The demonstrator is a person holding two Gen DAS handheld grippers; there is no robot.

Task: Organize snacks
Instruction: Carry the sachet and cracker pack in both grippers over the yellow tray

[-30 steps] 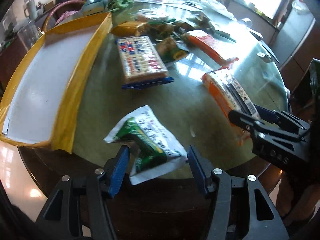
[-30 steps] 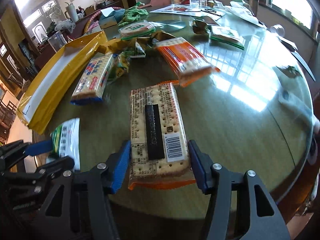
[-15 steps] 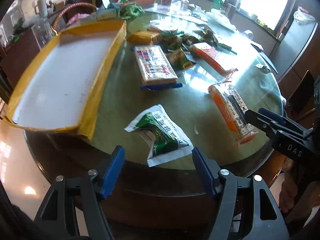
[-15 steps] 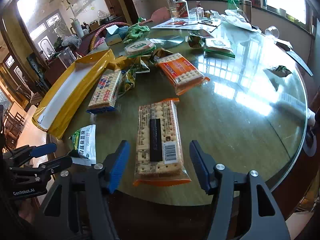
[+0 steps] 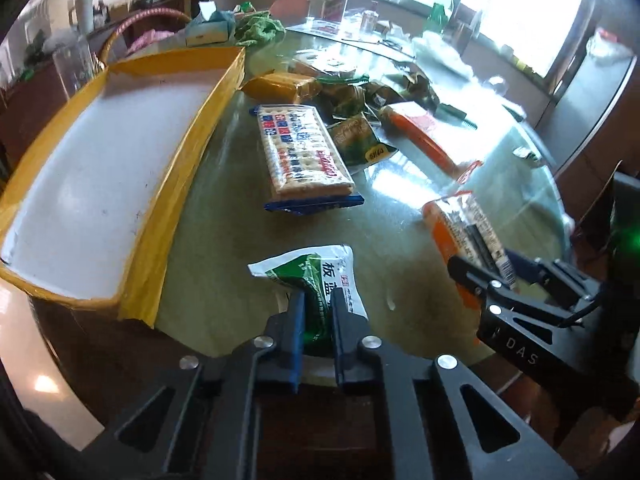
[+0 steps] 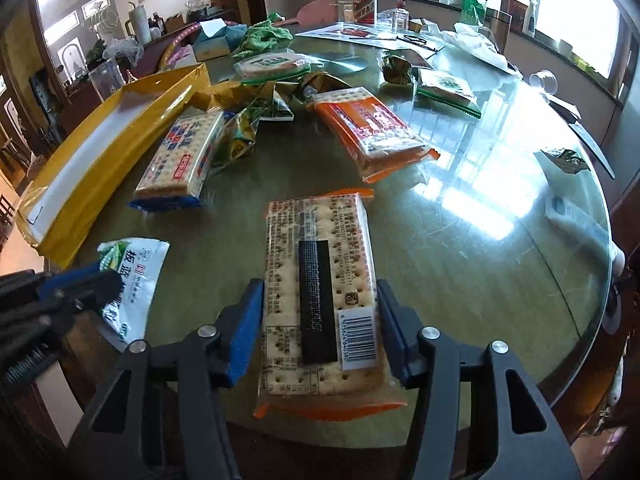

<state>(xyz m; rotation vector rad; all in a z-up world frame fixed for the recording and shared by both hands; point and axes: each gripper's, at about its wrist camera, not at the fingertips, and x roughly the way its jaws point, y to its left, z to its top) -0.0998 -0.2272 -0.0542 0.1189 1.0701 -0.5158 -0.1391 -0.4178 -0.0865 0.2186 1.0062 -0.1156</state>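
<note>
My left gripper [image 5: 318,308] is shut on the near end of a green and white sachet [image 5: 320,276] at the table's front edge; it also shows in the right wrist view [image 6: 132,276]. My right gripper [image 6: 320,304] is open, its fingers on either side of an orange-edged cracker pack [image 6: 320,280] lying barcode up; that pack also shows in the left wrist view [image 5: 464,232]. A yellow tray [image 5: 168,184] with a white floor stands at the left, empty.
A blue-edged cracker pack [image 5: 300,152], a second orange cracker pack [image 6: 368,124], a yellow pack [image 5: 280,84] and several green packets [image 5: 356,140] lie mid-table on the round glass table [image 6: 480,208]. Bottles [image 6: 364,0], papers and a green cloth [image 6: 264,36] sit at the far side.
My left gripper moved forward and closed on the green sachet. My right gripper moved forward around the cracker pack and stayed open.
</note>
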